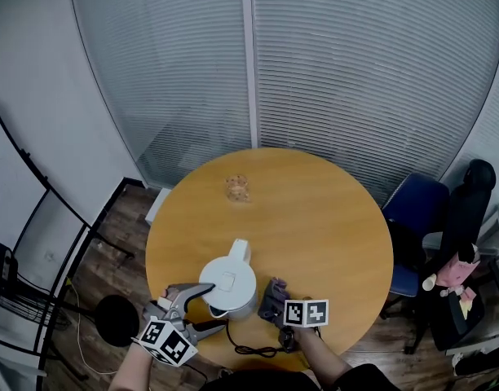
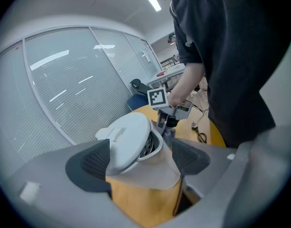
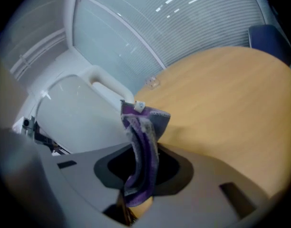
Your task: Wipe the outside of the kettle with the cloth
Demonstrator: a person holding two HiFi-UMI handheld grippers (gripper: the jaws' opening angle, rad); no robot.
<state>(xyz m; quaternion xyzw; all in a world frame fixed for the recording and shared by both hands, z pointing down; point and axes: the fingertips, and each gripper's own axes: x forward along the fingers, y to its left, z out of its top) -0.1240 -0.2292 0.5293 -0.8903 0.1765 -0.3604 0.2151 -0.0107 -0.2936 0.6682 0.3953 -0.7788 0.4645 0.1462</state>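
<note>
Near the surface's (image 1: pixel 331 218) front edge stands the white kettle (image 1: pixel 227 287), upright, handle pointing away from the person. Left tongs (image 1: pixel 210 308) clamp its body from the left. Right tongs (image 1: pixel 279 308) pinch the purple cloth (image 1: pixel 272 294), which hangs just beside the kettle's right flank; wiping probably means pressing leftward.

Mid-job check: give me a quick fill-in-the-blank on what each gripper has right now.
1. The right gripper is shut on a ____ cloth.
2. The left gripper has its jaws on either side of the ____ kettle.
3. The kettle stands on a ____ wooden table.

Missing words: purple; white; round.
</note>
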